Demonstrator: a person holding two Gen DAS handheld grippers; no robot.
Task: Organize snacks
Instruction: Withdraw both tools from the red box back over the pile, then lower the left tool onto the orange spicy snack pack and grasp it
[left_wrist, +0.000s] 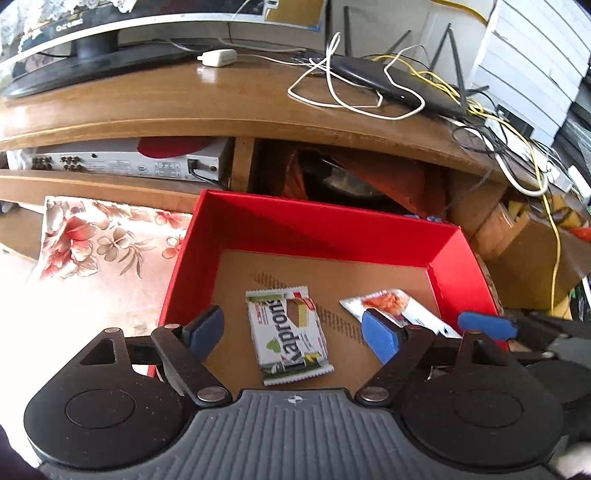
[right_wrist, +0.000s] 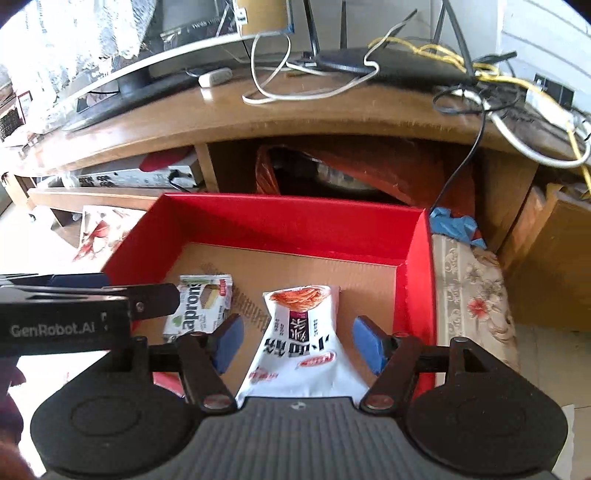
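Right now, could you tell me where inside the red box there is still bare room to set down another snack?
The red box has bare cardboard floor along its back wall, beyond the wafer packet and the white noodle-snack packet, and a strip beside its right wall. The near half is crowded: both packets lie there beneath the open left gripper and right gripper.

red box (right_wrist: 295, 225) – white snack pouch (right_wrist: 303, 343) inside | right gripper (right_wrist: 299, 345) fingers apart, clear

The red box (right_wrist: 295, 225) is open on top, its far half of floor bare; wafer pack (left_wrist: 288, 332) and white pouch (right_wrist: 306, 339) lie near. Its walls fence the sides, and a wooden shelf (left_wrist: 221, 110) overhangs behind
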